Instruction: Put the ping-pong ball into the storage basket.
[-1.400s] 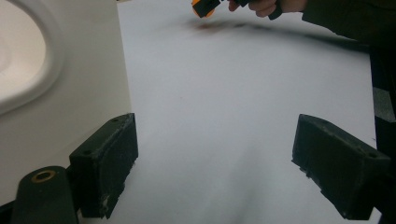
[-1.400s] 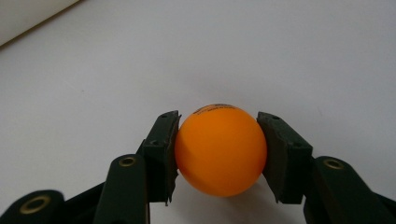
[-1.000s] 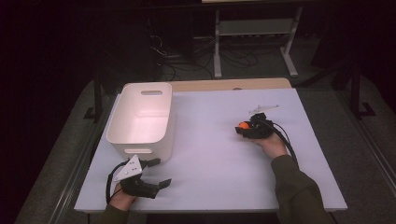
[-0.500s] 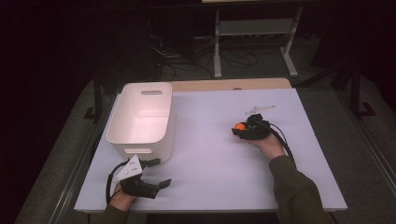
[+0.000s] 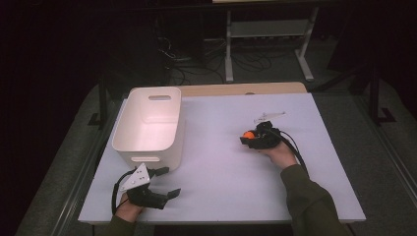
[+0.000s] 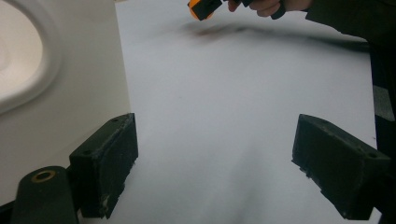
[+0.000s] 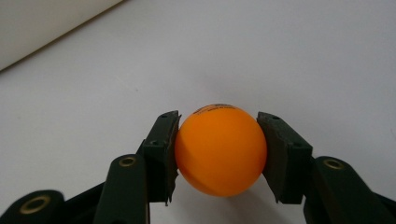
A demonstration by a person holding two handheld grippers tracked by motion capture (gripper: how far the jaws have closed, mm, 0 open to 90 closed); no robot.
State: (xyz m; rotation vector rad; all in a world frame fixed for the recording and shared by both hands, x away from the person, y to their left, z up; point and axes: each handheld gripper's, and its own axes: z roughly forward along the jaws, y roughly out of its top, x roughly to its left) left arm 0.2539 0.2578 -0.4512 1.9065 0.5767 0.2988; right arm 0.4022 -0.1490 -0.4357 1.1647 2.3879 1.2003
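1. The right gripper (image 5: pixel 247 137), right of centre in the high view, has its jaws clamped on an orange ball (image 7: pixel 220 149), one pad pressing each side.
2. In the right gripper view the ball sits low in the middle of the frame, above the white tabletop (image 5: pixel 221 162).
3. The left gripper (image 5: pixel 166 182), at the lower left of the high view, has its jaws wide apart with nothing between them.
4. A white bin (image 5: pixel 147 125) stands at the left of the tabletop, just above the left gripper and well apart from the ball.
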